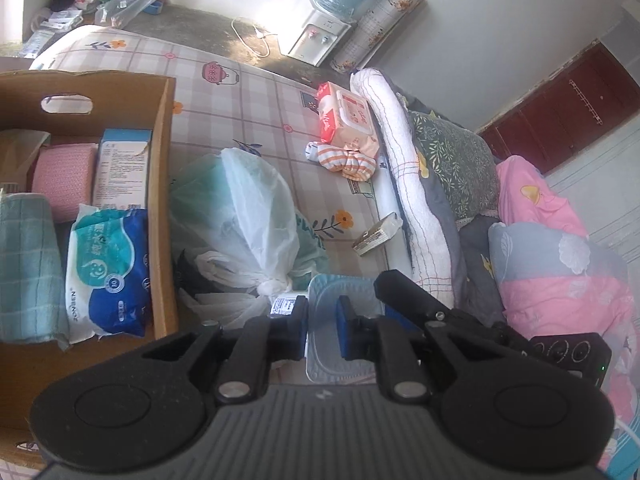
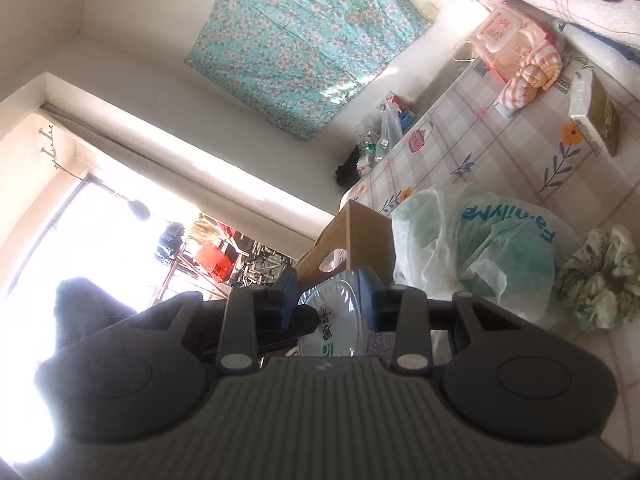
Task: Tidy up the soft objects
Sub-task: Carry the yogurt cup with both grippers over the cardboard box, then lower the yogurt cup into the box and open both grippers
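Both grippers, left [image 1: 322,326] tilted down, right [image 2: 326,300] nearly level, fingers clamped on 1 wipes pack [image 1: 344,296].

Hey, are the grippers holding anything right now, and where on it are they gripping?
Both are shut on one wet wipes pack: the left gripper by one thin edge, the right gripper across its end beside the clear lid.
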Available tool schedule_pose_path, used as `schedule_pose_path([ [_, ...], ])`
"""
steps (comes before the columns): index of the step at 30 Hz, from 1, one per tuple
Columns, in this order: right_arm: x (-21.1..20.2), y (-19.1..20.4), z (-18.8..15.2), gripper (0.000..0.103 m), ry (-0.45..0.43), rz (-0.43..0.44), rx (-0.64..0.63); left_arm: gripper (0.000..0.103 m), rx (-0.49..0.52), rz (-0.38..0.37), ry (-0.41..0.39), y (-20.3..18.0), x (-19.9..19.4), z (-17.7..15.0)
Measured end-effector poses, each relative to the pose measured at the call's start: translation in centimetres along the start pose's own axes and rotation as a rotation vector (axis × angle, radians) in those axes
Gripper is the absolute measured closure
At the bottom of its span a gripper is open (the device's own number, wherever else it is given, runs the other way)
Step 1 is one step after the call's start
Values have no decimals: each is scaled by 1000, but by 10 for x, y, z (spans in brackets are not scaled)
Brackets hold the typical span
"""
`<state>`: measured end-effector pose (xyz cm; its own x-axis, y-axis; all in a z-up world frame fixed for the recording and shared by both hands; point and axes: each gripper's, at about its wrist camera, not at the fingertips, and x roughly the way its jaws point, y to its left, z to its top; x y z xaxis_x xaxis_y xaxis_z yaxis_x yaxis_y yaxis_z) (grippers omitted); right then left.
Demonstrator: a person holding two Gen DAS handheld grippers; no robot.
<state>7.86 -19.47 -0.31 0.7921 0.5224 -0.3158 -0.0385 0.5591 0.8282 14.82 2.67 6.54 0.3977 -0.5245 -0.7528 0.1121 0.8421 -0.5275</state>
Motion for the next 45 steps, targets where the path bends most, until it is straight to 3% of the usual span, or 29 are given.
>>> schedule_pose_path([
  [5, 33, 46, -34, 70, 125, 31, -66, 88, -105, 21, -67, 49, -42, -21],
  [10, 74, 82, -66, 70, 268, -6, -175, 88, -226, 39, -98, 104, -60, -39],
  [17, 126, 97, -102, 70, 463, -153, -320, 88, -386, -5, -34, 167, -36, -59],
  [25, 146, 106, -124, 69, 582, -295, -487, 87, -456, -56, 45, 199, -10, -71],
  [31, 154, 106, -126, 67, 587, -350, -553, 86, -466, -54, 72, 207, 3, -69],
  [40, 148, 114, -116, 62, 519, -316, -577, 73, -478, -12, 65, 215, 6, -65],
  [45, 143, 110, -113, 62, 509, -298, -546, 72, -469, 5, 68, 214, 5, -66],
])
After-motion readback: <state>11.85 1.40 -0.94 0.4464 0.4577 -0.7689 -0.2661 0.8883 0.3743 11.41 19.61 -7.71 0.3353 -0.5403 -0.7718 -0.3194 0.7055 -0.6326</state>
